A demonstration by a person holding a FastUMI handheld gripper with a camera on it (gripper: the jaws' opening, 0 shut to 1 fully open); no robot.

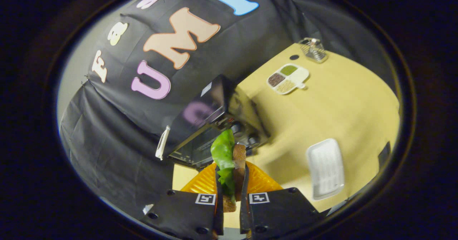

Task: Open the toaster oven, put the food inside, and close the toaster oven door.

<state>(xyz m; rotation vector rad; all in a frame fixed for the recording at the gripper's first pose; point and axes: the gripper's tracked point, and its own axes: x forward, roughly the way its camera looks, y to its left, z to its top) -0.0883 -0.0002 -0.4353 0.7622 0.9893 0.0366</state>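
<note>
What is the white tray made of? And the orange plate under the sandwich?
The white tray looks like matte plastic or foam: pale, ribbed, no shine. The orange plate looks like glossy plastic, with bright ridges catching light. The gripper is shut on the sandwich, lettuce against brown bread.

Booth with a dark cloth wall and a pale yellow table

A black cloth wall point(118, 140), creased and draped, covered the upper and left parts of the frame, with a strip of plain grey-white wall point(71, 79) showing past its far left edge. A matte yellow tabletop point(343, 104) spread across the right and lower centre, evenly lit and without hard shadows; its far corner sat at the upper right, against the cloth, and a small dark round spot point(294, 57) lay near that corner
</note>
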